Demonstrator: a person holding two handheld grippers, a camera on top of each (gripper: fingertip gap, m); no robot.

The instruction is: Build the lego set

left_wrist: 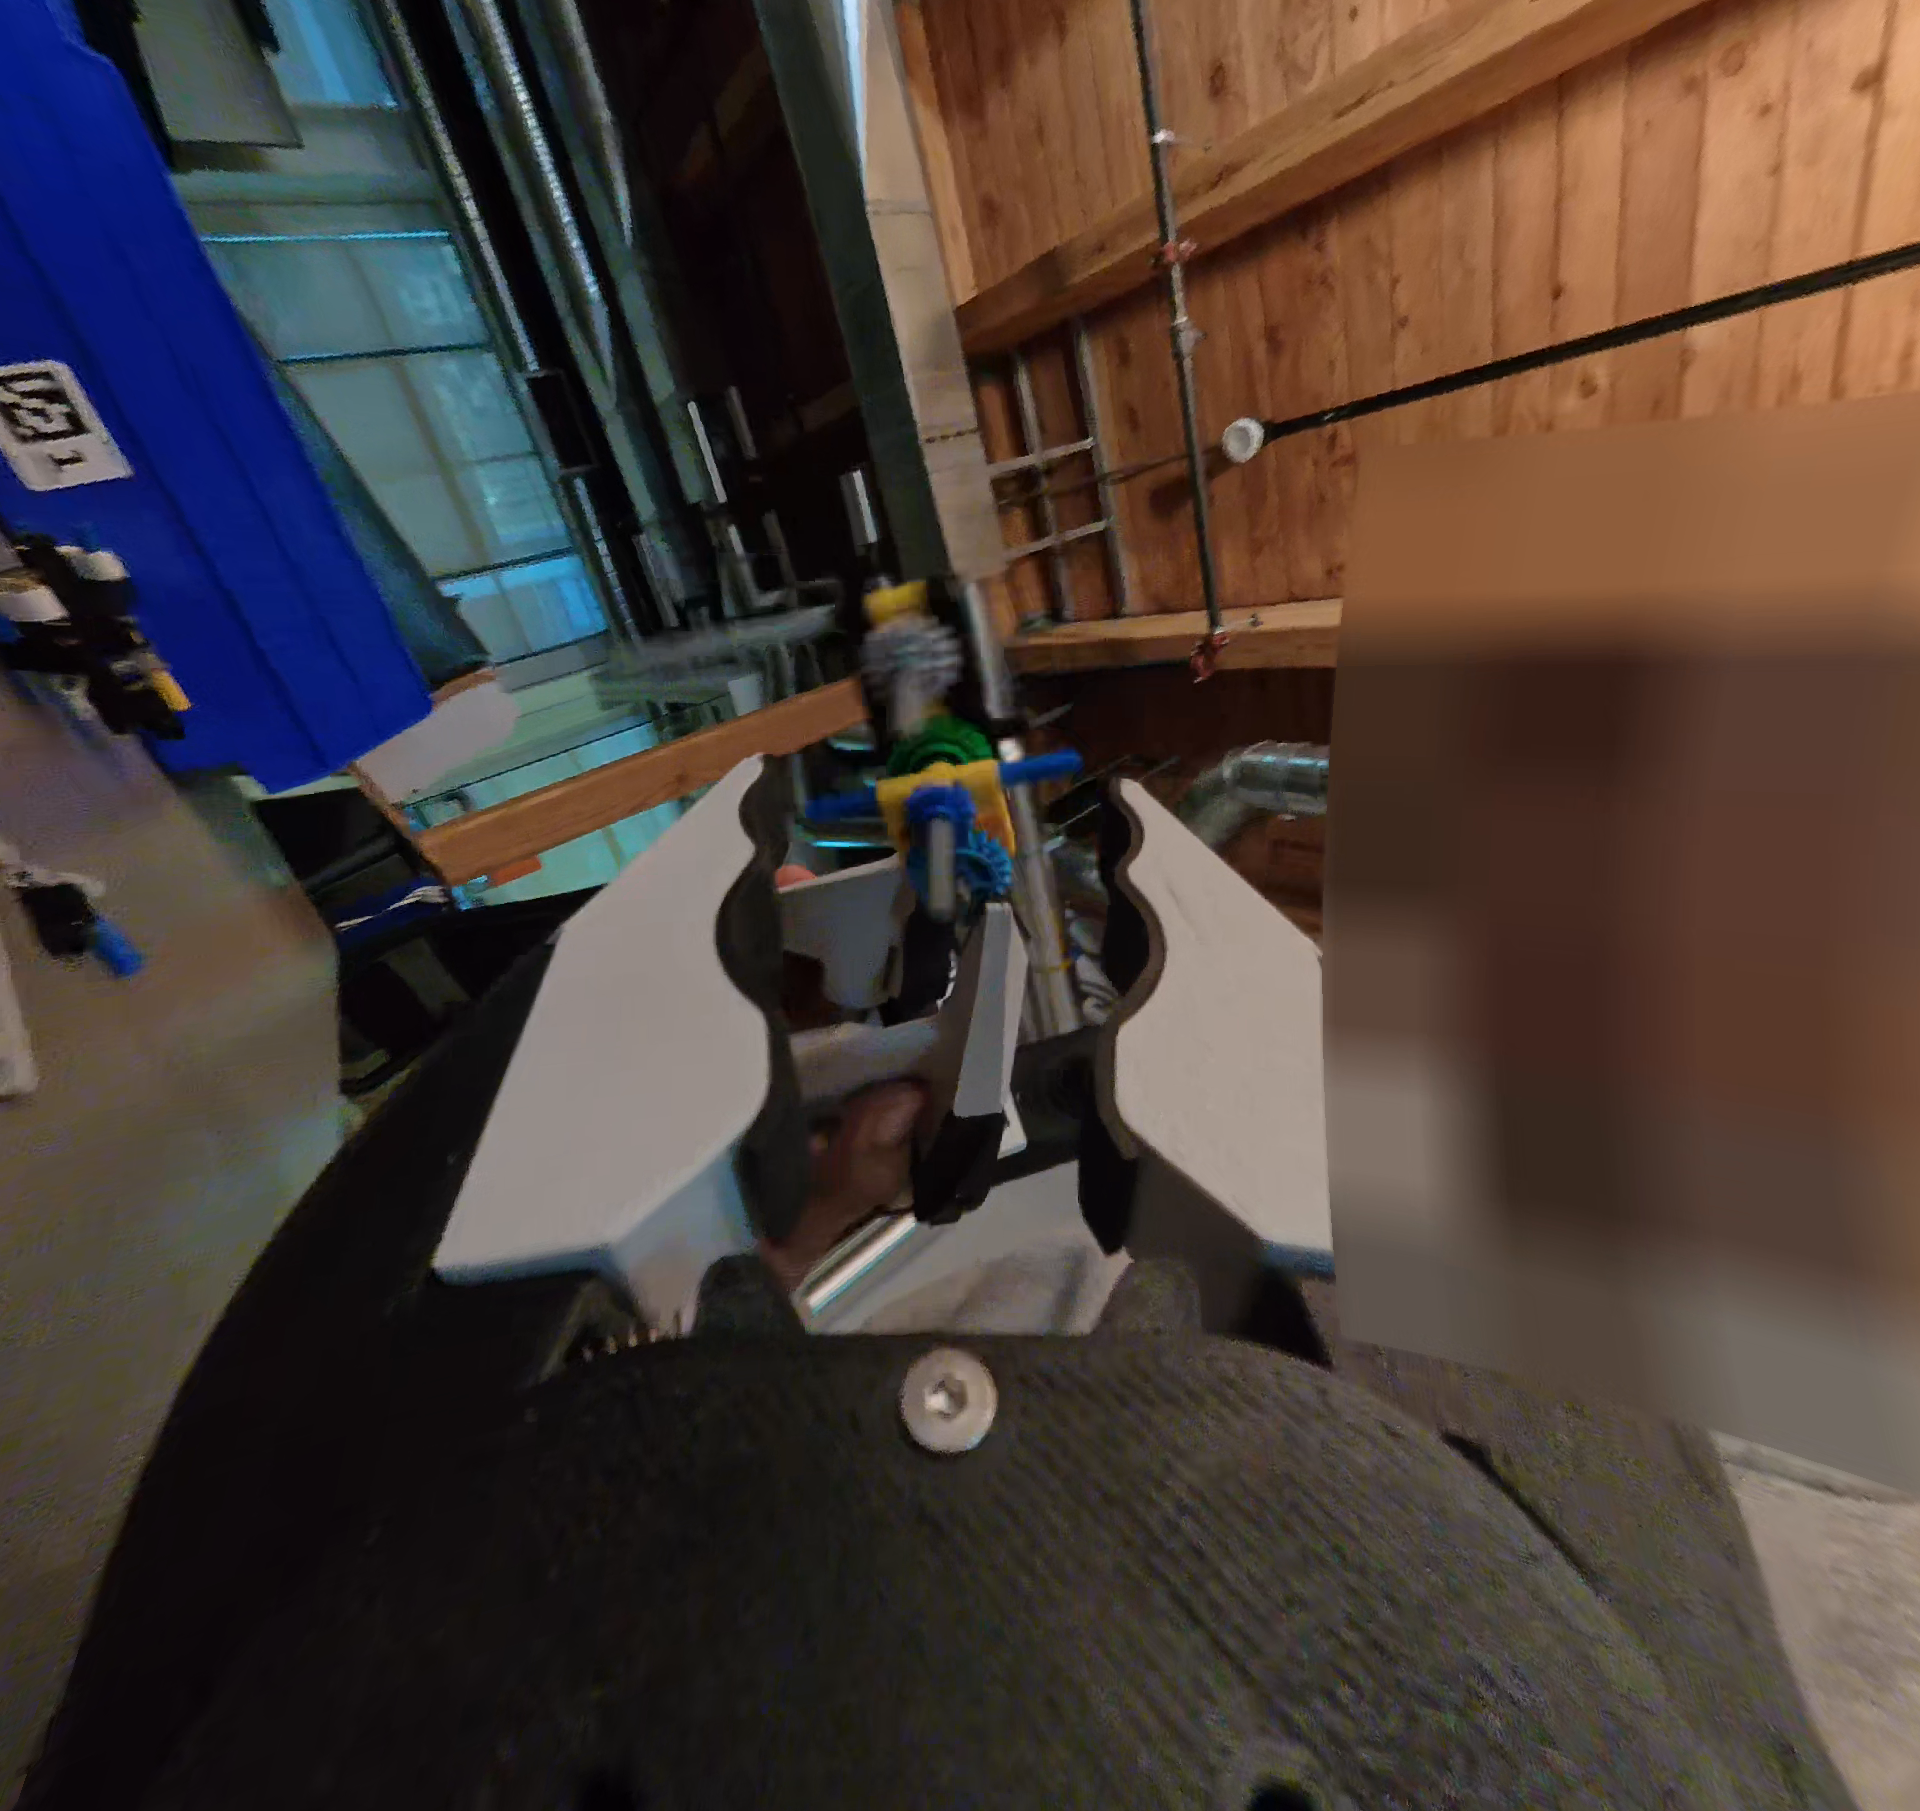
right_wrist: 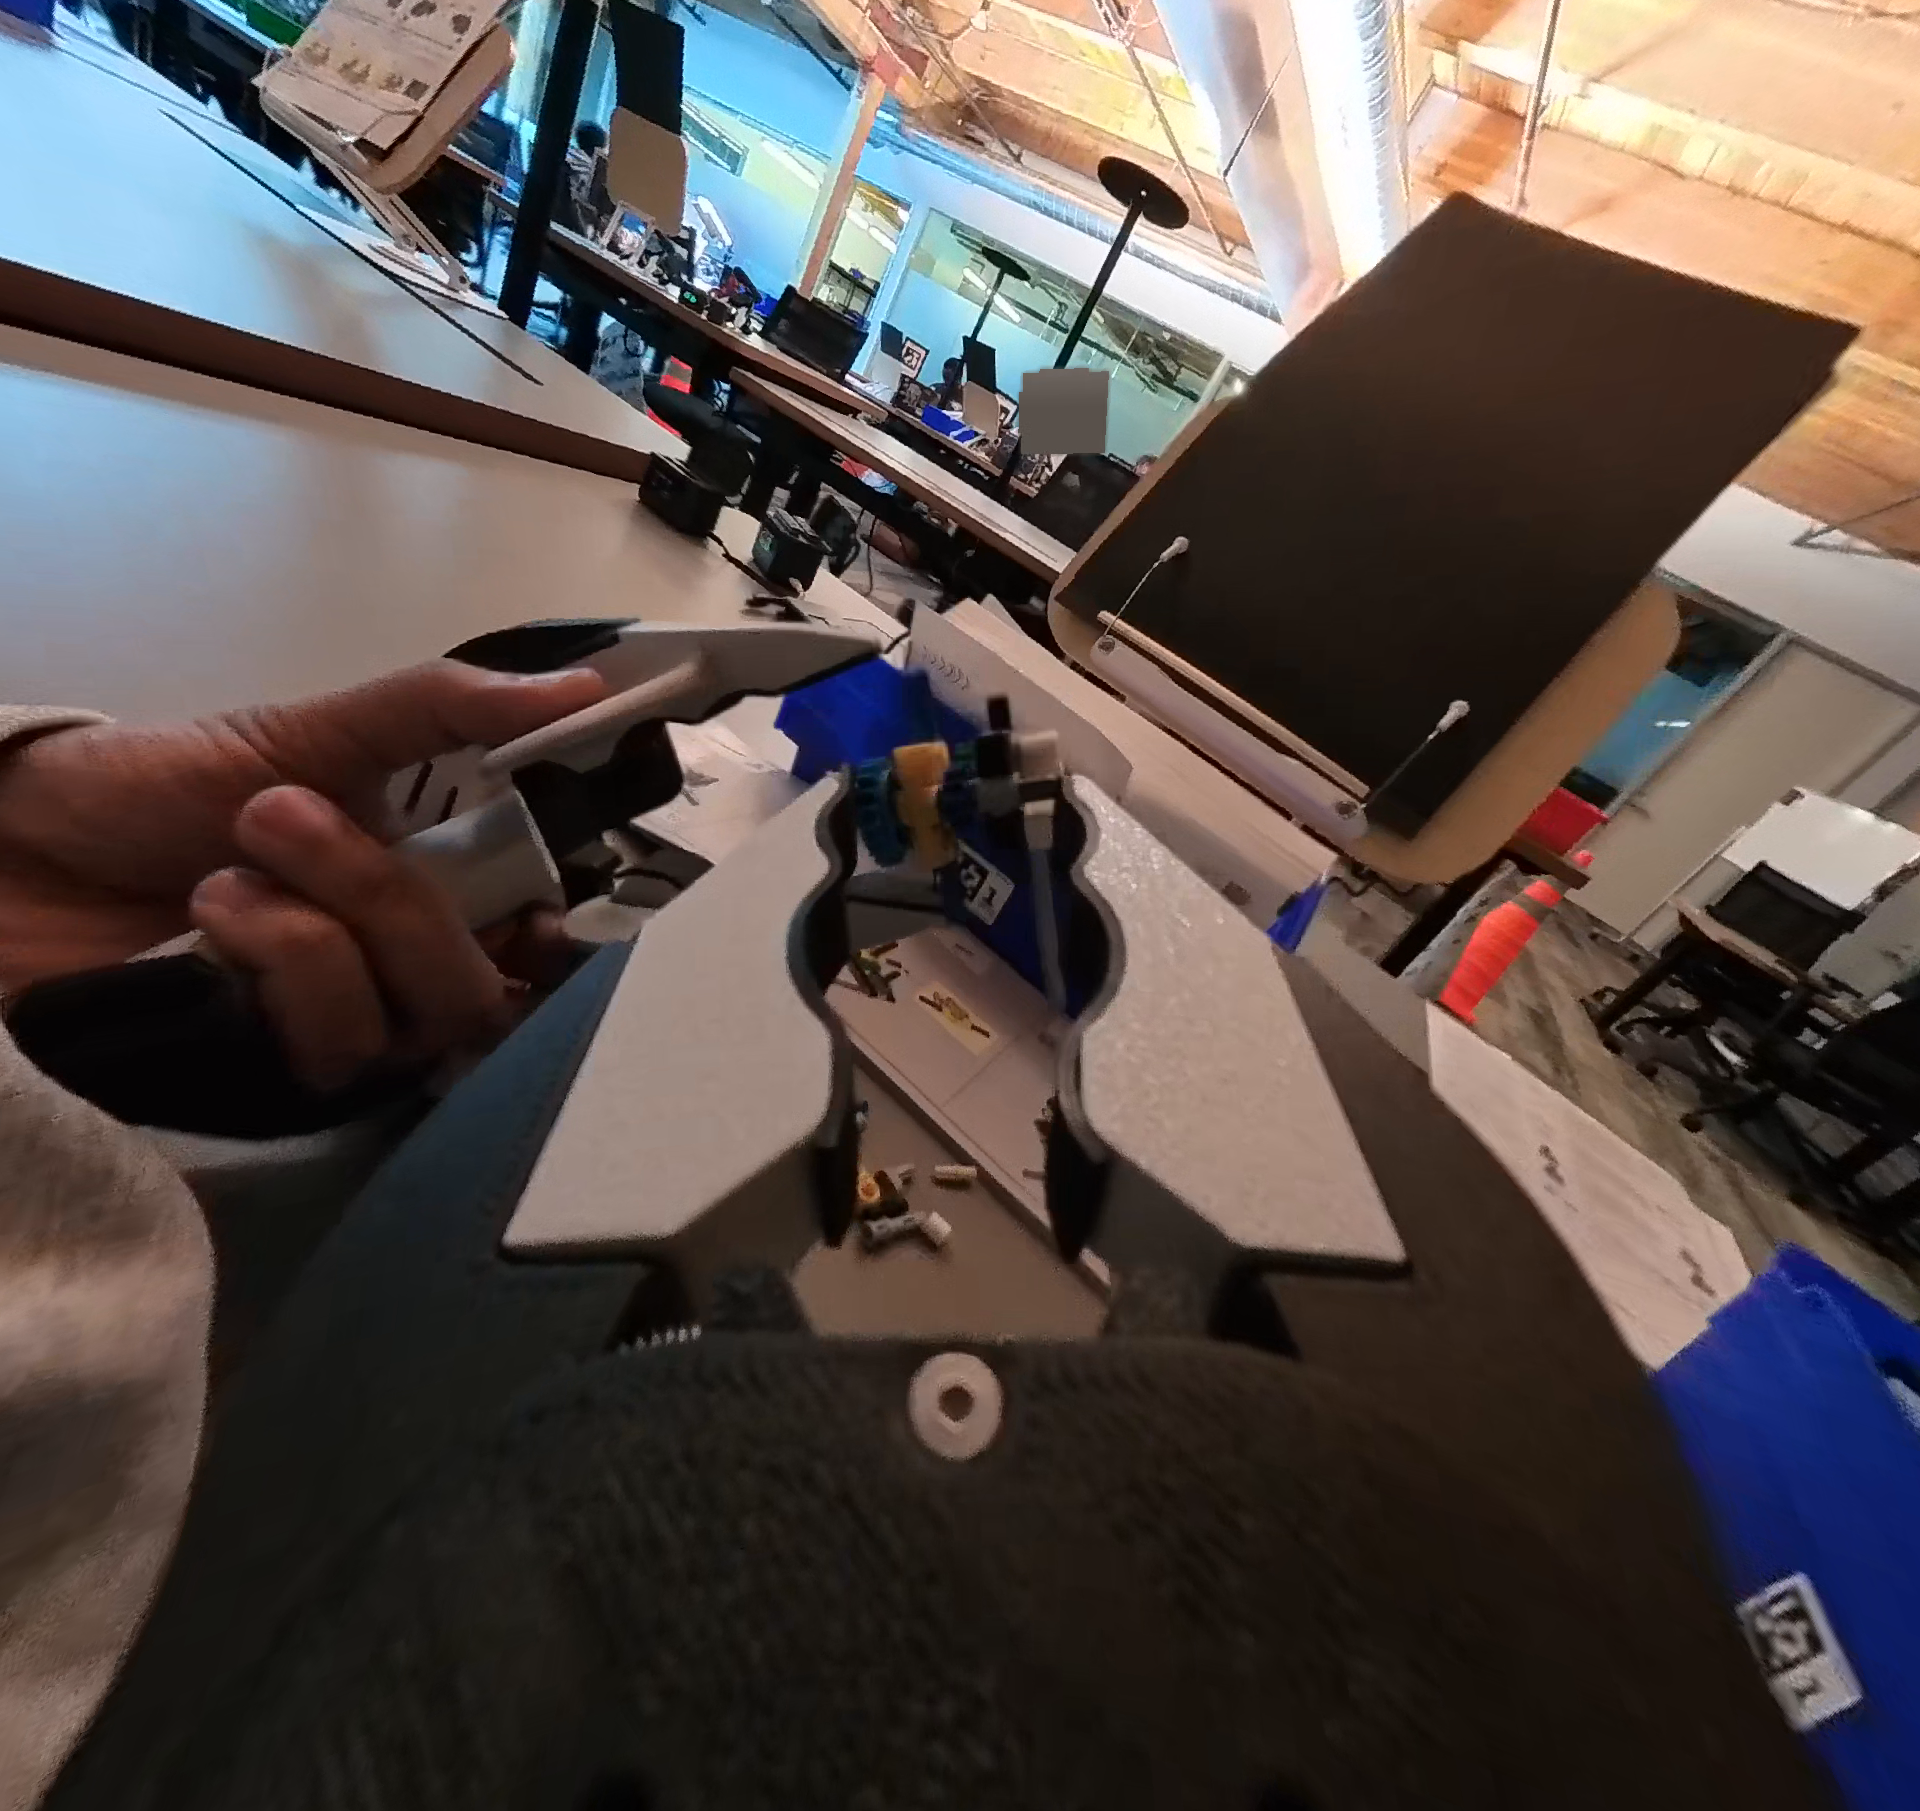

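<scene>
A small lego assembly [right_wrist: 920, 790] of yellow, blue, black and white parts with blue gears sits between the tips of my right gripper [right_wrist: 956, 811], which is shut on it and holds it in the air above the table. In the left wrist view the same assembly [left_wrist: 940, 800] shows with a green and a grey gear on top, held from below by the right gripper's grey fingers [left_wrist: 982, 992]. My left gripper [left_wrist: 940, 816] is open wide and empty, its tips on either side of the assembly and a little short of it. It also shows in the right wrist view [right_wrist: 675, 665], held by a hand.
Loose lego pieces [right_wrist: 899, 1216] lie on white sheets on the table [right_wrist: 260, 535]. A blue bin [right_wrist: 894, 722] stands behind the assembly, another [right_wrist: 1808, 1470] at the lower right. A black board on a stand [right_wrist: 1455, 535] rises to the right. A blue bin [left_wrist: 156, 431] and loose parts [left_wrist: 94, 639] are to the left. The grippers are tip to tip, or close to it.
</scene>
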